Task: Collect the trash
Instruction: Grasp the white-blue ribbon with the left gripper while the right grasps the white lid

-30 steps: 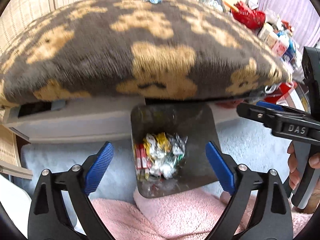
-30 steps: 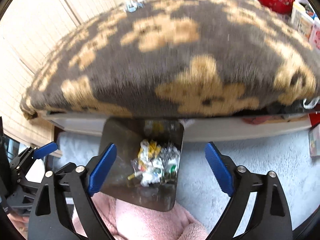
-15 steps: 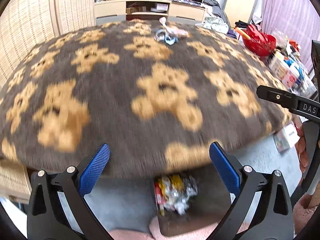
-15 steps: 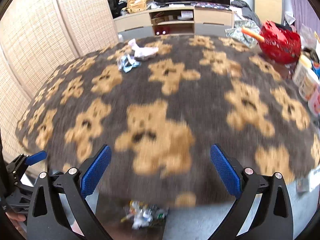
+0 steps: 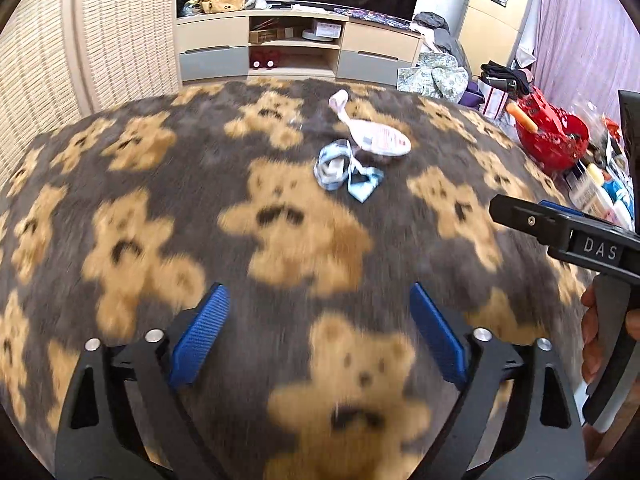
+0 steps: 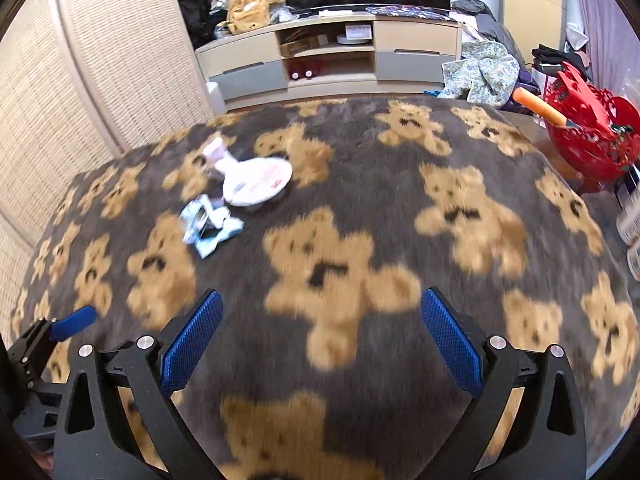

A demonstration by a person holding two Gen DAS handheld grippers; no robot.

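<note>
I have both tools above the bear-print blanket (image 5: 280,240), a plush grey fleece with tan teddy bears, and neither holds anything. The left gripper (image 5: 318,334) has just been narrowing its jaws a little, yet they stand well apart with only fleece between the ribbed blue pads. The right gripper (image 6: 320,332) is spread wide and empty too.

Two pieces of trash lie together toward the far edge of the blanket, left of its middle in the right wrist view. The blue wrapper (image 5: 344,172) is a crumpled, twisted scrap of thin film or paper, lying nearer me. Just beyond it, touching or nearly so, sits the white packet (image 5: 376,138), a flattened oval pouch with pink print and a narrow twisted neck pointing away.

I judge both to be very light, soft and crushable, with nothing fragile about them. The film may be slick, so I would pinch the blue wrapper across its bunched middle, and take the white packet at its neck or its edge. The deep pile could catch in the pads, so I would close just above the fibres.
</note>
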